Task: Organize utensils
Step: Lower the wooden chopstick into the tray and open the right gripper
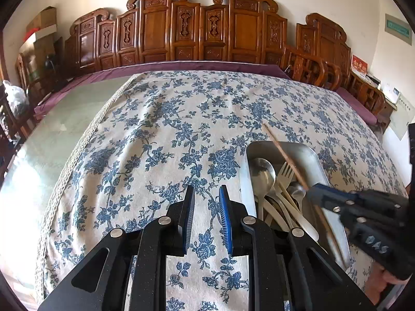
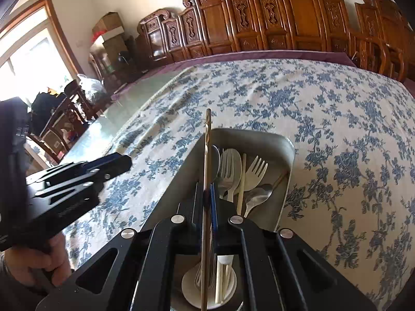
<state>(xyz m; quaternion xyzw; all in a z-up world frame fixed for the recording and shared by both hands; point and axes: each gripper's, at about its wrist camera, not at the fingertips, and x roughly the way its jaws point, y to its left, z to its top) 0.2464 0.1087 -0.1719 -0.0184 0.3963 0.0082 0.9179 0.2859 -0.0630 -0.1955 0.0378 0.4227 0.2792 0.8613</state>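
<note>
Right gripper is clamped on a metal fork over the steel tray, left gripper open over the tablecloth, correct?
Not quite: the right gripper is clamped on a wooden chopstick, as the right wrist view shows. It is over the steel tray, left gripper open over the tablecloth.

Matt brushed-metal rectangular tray (image 2: 288,155); polished steel spoon (image 1: 262,172) at its 10 o'clock corner; cream matt plastic fork (image 2: 255,172); thin brown wooden chopstick (image 2: 207,155); blue-floral woven cotton tablecloth (image 1: 168,129); glossy carved wooden panels (image 1: 181,28).
</note>
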